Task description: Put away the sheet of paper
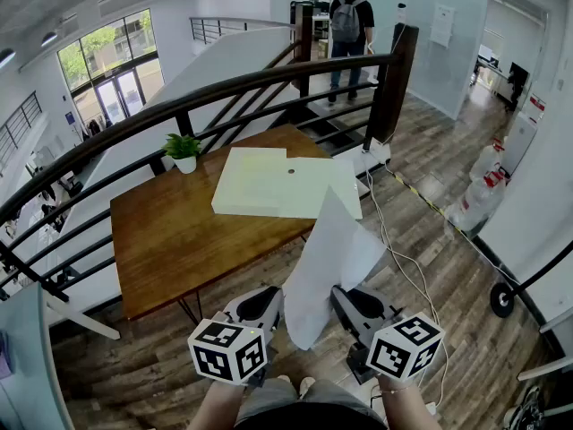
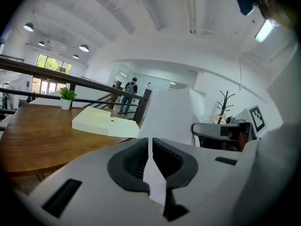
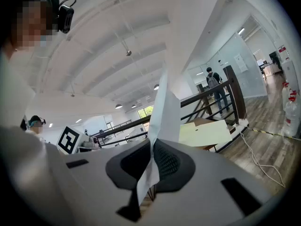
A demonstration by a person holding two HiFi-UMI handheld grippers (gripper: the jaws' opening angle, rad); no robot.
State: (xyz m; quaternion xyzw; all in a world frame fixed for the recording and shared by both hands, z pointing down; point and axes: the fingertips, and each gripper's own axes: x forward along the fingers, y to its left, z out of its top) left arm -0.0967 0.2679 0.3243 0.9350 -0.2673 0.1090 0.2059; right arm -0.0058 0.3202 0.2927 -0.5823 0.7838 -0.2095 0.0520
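A white sheet of paper [image 1: 327,262] hangs in the air between my two grippers, in front of the wooden table [image 1: 170,231]. My left gripper [image 1: 279,310] is shut on the sheet's near left edge; its own view shows the paper [image 2: 169,117] pinched between the dark pads and rising ahead. On the sheet's right side my right gripper [image 1: 336,301] is shut too, with the paper [image 3: 164,112] clamped in its pads and standing upright. A pale yellow flat box [image 1: 282,182] lies on the table's far end.
A small potted plant [image 1: 183,150] stands at the table's back corner. A dark railing [image 1: 269,83] runs behind the table, with stairs beyond it. A person with a backpack [image 1: 347,25] stands far off. White cables [image 1: 394,240] trail over the wooden floor at the right.
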